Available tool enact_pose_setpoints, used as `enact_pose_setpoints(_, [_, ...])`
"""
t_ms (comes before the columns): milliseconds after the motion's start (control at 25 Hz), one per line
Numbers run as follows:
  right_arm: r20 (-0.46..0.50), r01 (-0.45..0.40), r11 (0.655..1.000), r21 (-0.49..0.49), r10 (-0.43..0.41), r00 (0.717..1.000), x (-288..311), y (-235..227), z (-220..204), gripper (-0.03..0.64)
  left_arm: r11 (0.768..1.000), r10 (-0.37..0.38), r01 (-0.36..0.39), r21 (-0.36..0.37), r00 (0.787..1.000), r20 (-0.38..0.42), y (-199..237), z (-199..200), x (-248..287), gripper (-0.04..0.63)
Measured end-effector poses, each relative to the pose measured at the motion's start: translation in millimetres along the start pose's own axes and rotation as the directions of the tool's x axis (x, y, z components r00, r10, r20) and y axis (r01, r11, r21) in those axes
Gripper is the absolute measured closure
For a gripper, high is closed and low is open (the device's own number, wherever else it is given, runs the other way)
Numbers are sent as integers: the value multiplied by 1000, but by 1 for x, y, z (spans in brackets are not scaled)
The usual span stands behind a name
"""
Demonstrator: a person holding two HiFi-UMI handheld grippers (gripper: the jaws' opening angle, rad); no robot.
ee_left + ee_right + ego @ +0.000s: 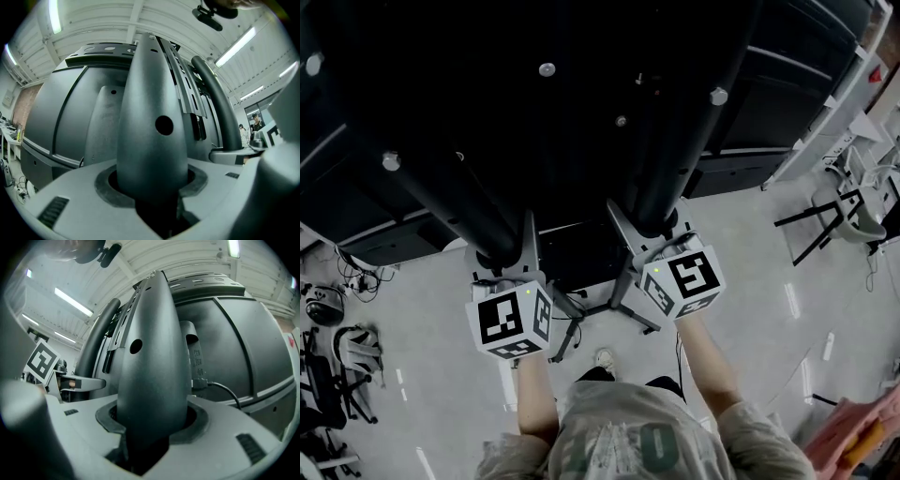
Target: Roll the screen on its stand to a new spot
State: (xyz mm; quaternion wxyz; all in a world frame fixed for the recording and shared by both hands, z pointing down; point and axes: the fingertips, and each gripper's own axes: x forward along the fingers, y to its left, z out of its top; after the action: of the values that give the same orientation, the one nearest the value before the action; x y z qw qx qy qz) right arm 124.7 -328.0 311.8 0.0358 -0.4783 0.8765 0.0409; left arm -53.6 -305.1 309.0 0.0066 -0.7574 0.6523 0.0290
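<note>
Jaws of the left gripper (pixel 152 190) are clamped round the stand's left post (pixel 150 117), and those of the right gripper (pixel 150 427) round the right post (pixel 150 352). Beyond both posts stands the dark screen (pixel 581 66). Below it, base legs (pixel 623 309) rest on the grey floor (pixel 750 281).

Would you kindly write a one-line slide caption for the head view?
Left gripper clamps the left black tubular post, right gripper the right black tubular post, behind the large black screen.

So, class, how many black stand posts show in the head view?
2: left post in the left gripper, right post in the right gripper. Others may be hidden.
</note>
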Motion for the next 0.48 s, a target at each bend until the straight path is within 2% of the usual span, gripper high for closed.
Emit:
enact_pose_setpoints(200, [18, -14, 1000, 13, 14, 1000, -43, -105, 8, 399, 1000, 7, -7, 21, 1000, 4, -109, 6, 35, 382])
enact_pose_setpoints(480, [14, -26, 999, 22, 26, 1000, -64, -161, 5, 397, 999, 25, -25, 23, 1000, 0, -166, 3, 54, 382])
